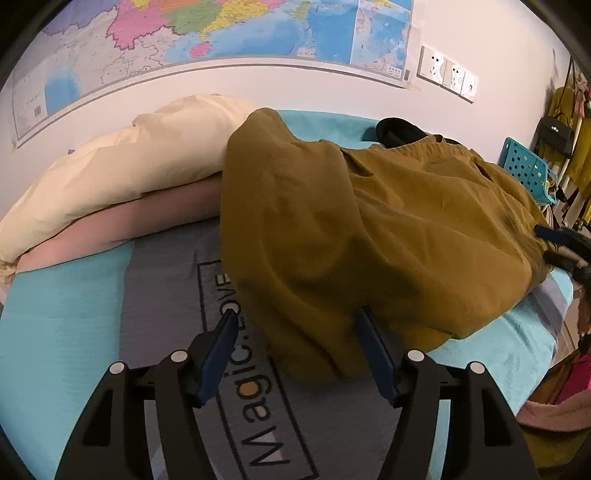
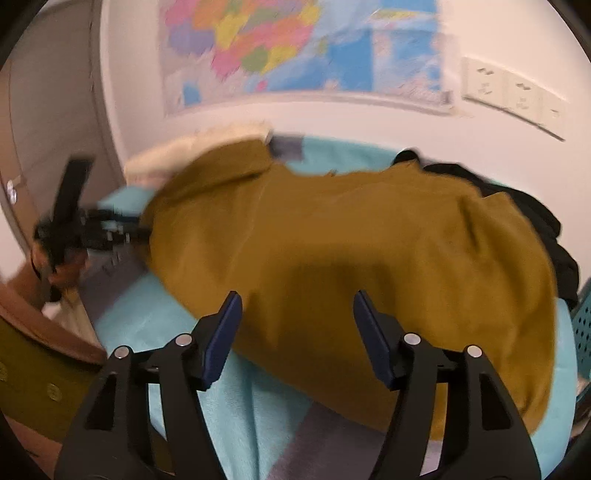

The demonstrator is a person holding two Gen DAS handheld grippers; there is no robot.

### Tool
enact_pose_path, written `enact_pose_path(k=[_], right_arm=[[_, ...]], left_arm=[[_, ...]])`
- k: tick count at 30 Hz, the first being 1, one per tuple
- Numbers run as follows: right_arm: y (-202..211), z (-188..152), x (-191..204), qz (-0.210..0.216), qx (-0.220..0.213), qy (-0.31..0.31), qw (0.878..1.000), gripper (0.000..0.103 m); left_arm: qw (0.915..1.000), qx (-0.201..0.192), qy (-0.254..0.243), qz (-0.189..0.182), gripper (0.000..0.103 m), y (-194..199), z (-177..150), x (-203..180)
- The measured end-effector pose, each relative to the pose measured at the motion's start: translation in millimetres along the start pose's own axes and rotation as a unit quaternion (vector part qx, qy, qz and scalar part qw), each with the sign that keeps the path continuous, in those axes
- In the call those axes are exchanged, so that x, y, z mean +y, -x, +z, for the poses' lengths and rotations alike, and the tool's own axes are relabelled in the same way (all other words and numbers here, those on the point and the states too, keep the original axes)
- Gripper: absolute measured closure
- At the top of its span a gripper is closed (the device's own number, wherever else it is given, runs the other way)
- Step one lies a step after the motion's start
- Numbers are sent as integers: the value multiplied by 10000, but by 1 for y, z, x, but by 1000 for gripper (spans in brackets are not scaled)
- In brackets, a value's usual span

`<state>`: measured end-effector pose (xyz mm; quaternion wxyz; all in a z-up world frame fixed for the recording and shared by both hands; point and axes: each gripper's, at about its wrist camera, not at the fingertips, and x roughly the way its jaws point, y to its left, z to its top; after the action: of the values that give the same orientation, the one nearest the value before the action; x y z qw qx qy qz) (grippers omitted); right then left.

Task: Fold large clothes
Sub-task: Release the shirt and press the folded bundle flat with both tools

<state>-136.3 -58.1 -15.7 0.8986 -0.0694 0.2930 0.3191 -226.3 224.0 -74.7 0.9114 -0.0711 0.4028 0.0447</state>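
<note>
A large mustard-brown garment point(image 1: 369, 229) lies bunched and partly folded across the bed, blurred in the right wrist view point(image 2: 351, 258). My left gripper point(image 1: 297, 315) is open at the garment's near left edge. A fold of cloth lies between its blue pads, which do not press on it. My right gripper point(image 2: 297, 299) is open too, low over the garment's near edge, with cloth below the gap between its fingers. Each gripper shows in the other's view: the right gripper point(image 1: 543, 243) at the garment's right side, the left gripper point(image 2: 140, 227) at its left, held by a hand.
The bed has a teal sheet point(image 1: 62, 325) with a grey printed panel point(image 1: 177, 273). A cream duvet point(image 1: 140, 158) and a pink pillow point(image 1: 122, 225) lie at the back left. A black garment point(image 2: 535, 206) sits behind the mustard one. A teal perforated basket point(image 1: 524, 170) stands at the right, and a map hangs on the wall point(image 1: 221, 33).
</note>
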Motion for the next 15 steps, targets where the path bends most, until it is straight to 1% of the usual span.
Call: enact_pose_path(k=[2, 3, 4, 6, 8, 9, 12, 13, 15], right_arm=[[-19, -4, 2, -88, 237, 152, 9996, 42], [-24, -6, -1, -107, 318, 116, 9994, 42], [-28, -7, -7, -18, 368, -101, 9993, 42], [-25, -4, -10, -33, 317, -233, 9992, 42], [-16, 1, -3, -216, 202, -45, 9996, 42], [-11, 3, 0, -229, 144, 13, 9996, 42], [0, 11, 14, -64, -56, 263, 9996, 40], [3, 14, 22, -38, -128, 374, 9992, 38], [3, 18, 32, 88, -161, 526, 9984, 36]], left_arm=[[10000, 51, 39, 35, 37, -2, 2, 0], [10000, 51, 52, 57, 37, -1, 2, 0], [9999, 70, 69, 123, 35, -2, 2, -1], [9998, 57, 22, 209, 35, 0, 1, -2], [9992, 54, -43, 387, 32, 1, 1, -5], [9991, 60, -69, 422, 31, 2, 1, -7], [9985, 74, -98, 525, 31, 3, 2, -9], [9983, 60, -129, 562, 31, 3, 3, -11], [9980, 44, -175, 611, 31, 5, 3, -14]])
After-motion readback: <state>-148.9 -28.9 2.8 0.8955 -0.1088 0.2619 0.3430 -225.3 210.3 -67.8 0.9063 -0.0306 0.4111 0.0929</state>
